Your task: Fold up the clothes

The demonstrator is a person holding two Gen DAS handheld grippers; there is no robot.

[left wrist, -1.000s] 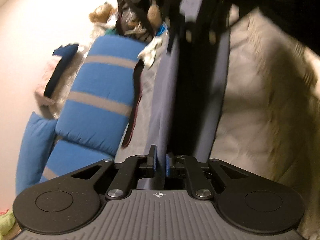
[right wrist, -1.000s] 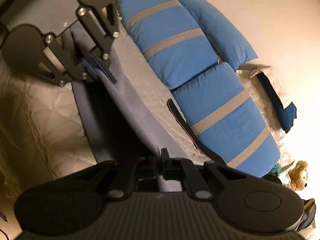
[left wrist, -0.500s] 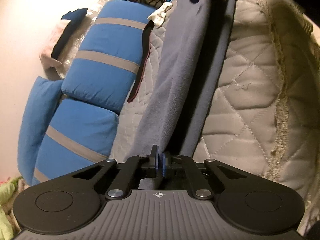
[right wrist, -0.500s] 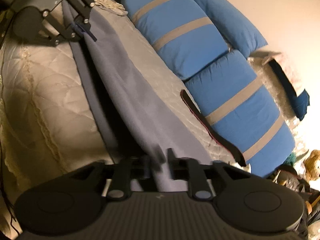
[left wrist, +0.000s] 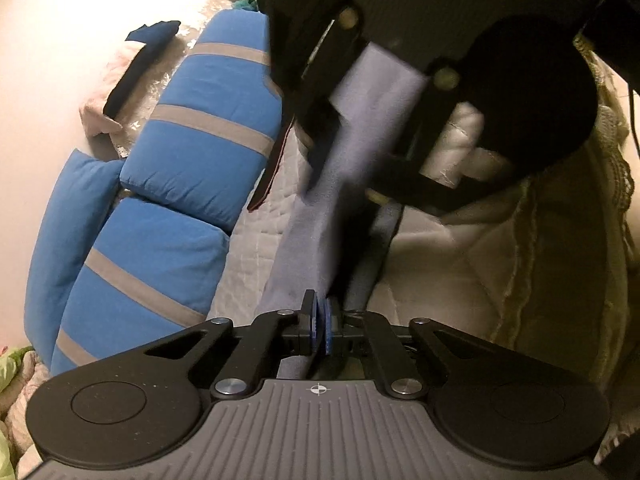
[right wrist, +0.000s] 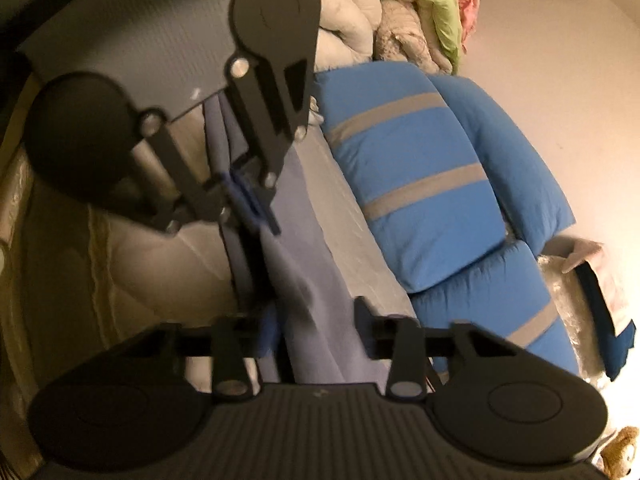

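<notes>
**Grey-blue garment stretched between two grippers over the bed**

One soft, matte grey-blue garment [left wrist: 316, 220] is seen, gathered into a long narrow band. Its near end is pinched between the clenched jaws of the left gripper [left wrist: 319, 326]. The band is run lengthwise away from that camera, above the quilted bedspread [left wrist: 472, 264], to the right gripper [right wrist: 316, 320], whose jaws are spread apart around the cloth. Beyond, two blue pillows with grey stripes [left wrist: 200, 128] are lined along the wall.
</notes>
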